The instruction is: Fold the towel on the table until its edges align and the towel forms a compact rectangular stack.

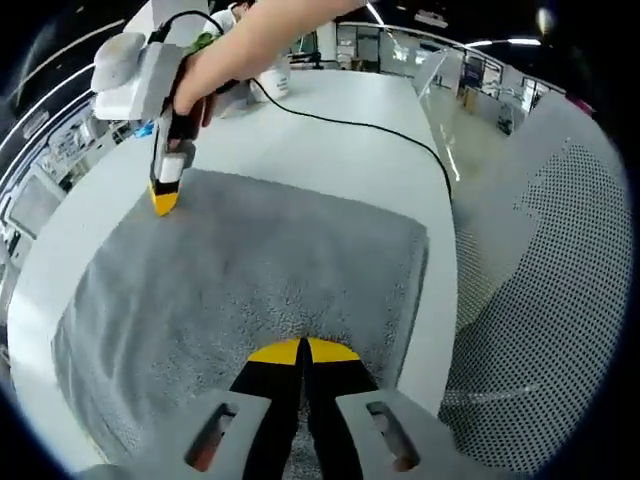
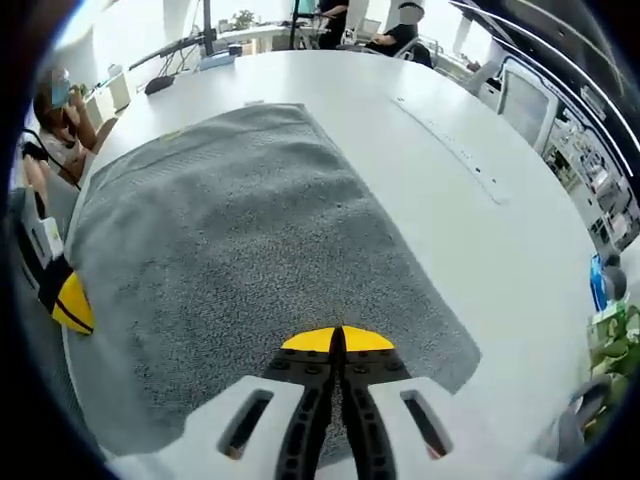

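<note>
- A grey towel (image 1: pixel 250 290) is spread flat on a white table (image 1: pixel 340 130), one layer thick as far as can be told, with its edges lying near the table's rim.
- In the left gripper view, the left gripper (image 1: pixel 302 350) is seen low over the towel's near edge; its yellow-tipped jaws are pressed together, and whether any cloth is pinched between them cannot be told.
- In the same view, the right gripper (image 1: pixel 165 195) is held by a hand (image 1: pixel 205 75) at the far corner of the towel, its yellow tip touching the cloth.
- A black cable (image 1: pixel 370 128) is trailed across the bare table behind it.
- In the right gripper view, the right gripper (image 2: pixel 337 342) is shown with its jaws shut over the towel (image 2: pixel 250 240); a grip on the cloth cannot be confirmed.
- The left gripper (image 2: pixel 68 300) is seen at the towel's left edge in that view.
- A perforated chair back (image 1: pixel 560 300) is placed beside the table.
</note>
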